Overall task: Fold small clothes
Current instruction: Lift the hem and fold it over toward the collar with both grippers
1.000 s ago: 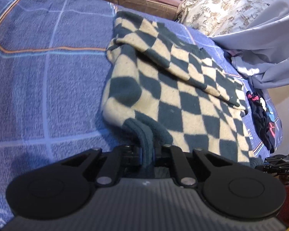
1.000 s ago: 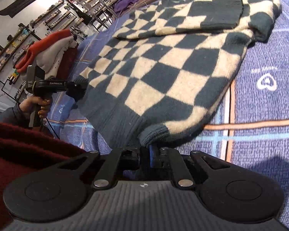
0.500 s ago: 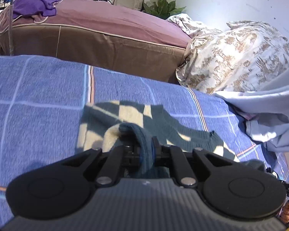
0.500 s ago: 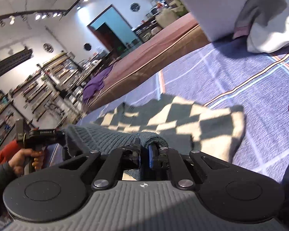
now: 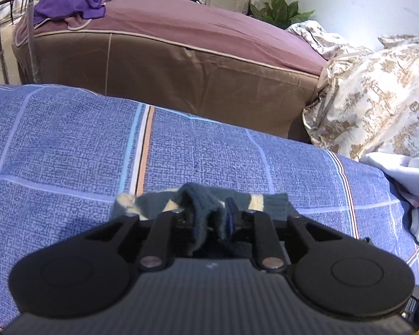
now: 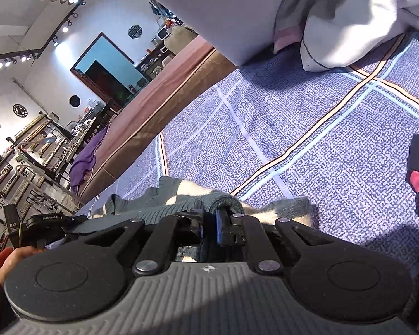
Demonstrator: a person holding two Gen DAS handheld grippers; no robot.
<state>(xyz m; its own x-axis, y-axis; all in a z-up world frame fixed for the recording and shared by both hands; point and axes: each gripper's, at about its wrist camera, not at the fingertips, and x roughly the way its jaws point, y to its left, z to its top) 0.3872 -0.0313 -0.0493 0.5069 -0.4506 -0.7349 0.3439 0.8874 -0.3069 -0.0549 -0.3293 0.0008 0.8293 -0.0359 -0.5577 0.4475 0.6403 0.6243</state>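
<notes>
Left wrist view, left gripper (image 5: 209, 217) jaws just easing apart, checked sweater (image 5: 201, 203) hem loose between them on blue plaid bedspread (image 5: 69, 145), right gripper (image 6: 209, 223) clamped on sweater edge.

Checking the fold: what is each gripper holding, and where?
Right gripper pinches the checkered sweater by its ribbed hem. Left gripper has just opened; the hem lies loosely between its jaws.

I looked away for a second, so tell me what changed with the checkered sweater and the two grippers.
Both grippers carried the sweater's hem across the blue bedspread, folding it over itself, so only a bunched edge shows now. The left gripper's jaws have just been opening, with the knit loose between them. The right gripper stays clamped on its corner. The bedspread and grey bedding have not moved.
</notes>
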